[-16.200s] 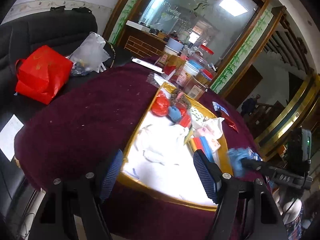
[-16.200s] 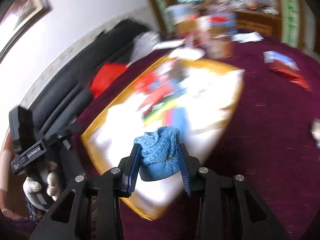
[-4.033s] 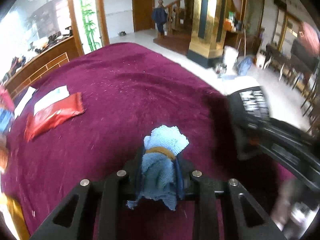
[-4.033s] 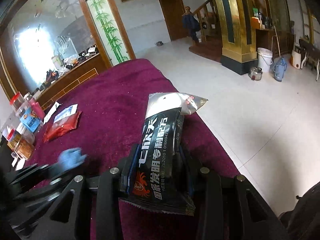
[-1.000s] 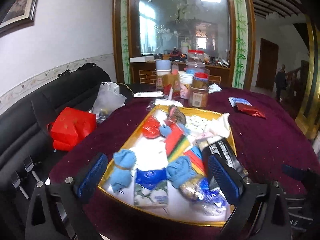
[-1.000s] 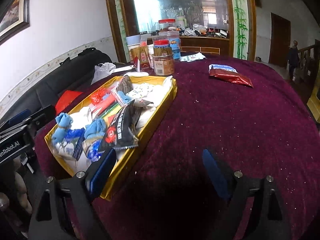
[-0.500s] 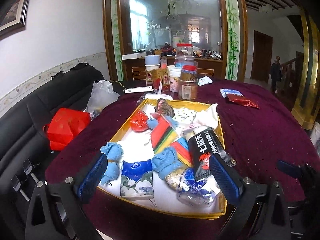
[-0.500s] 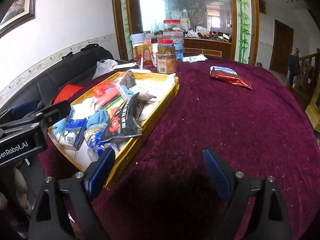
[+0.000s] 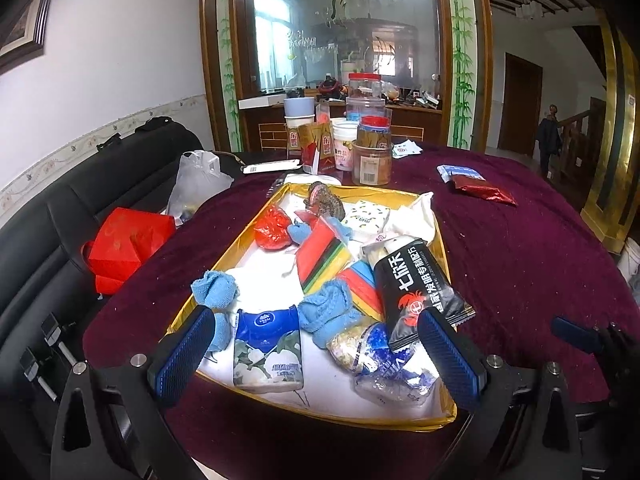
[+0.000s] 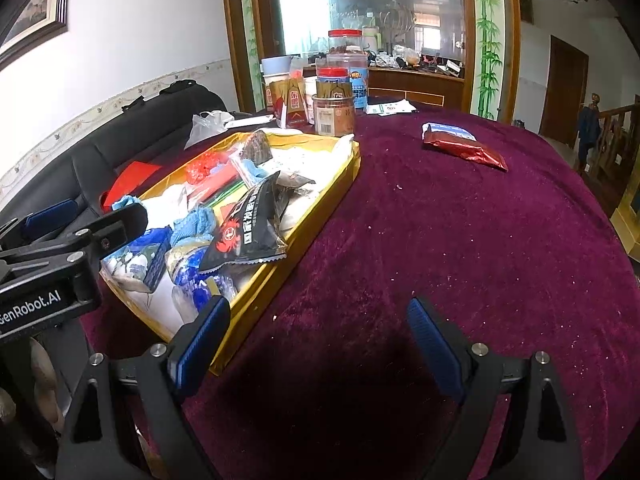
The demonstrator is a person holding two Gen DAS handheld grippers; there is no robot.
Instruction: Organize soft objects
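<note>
A round table under a maroon cloth (image 9: 520, 248) fills both views; on it sits the gold tray (image 9: 442, 248), the landmark here, heaped with soft things; beyond the tray's far edge stands a cluster of jars and cartons (image 9: 360, 144), and to its far right on the cloth lies a red foil packet (image 9: 482, 192); inside the tray, a black snack packet (image 9: 416, 284) leans along the right side, a blue-and-white tissue pack (image 9: 266, 350) lies at the near edge, and two blue knitted cloths (image 9: 328, 312) sit just behind it; the left gripper (image 9: 316, 354) hangs over the tray's near edge, jaws spread wide and empty, the tissue pack between them but untouched; the right gripper (image 10: 318, 346) hovers over bare cloth just right of the tray, jaws likewise wide and holding nothing.
</note>
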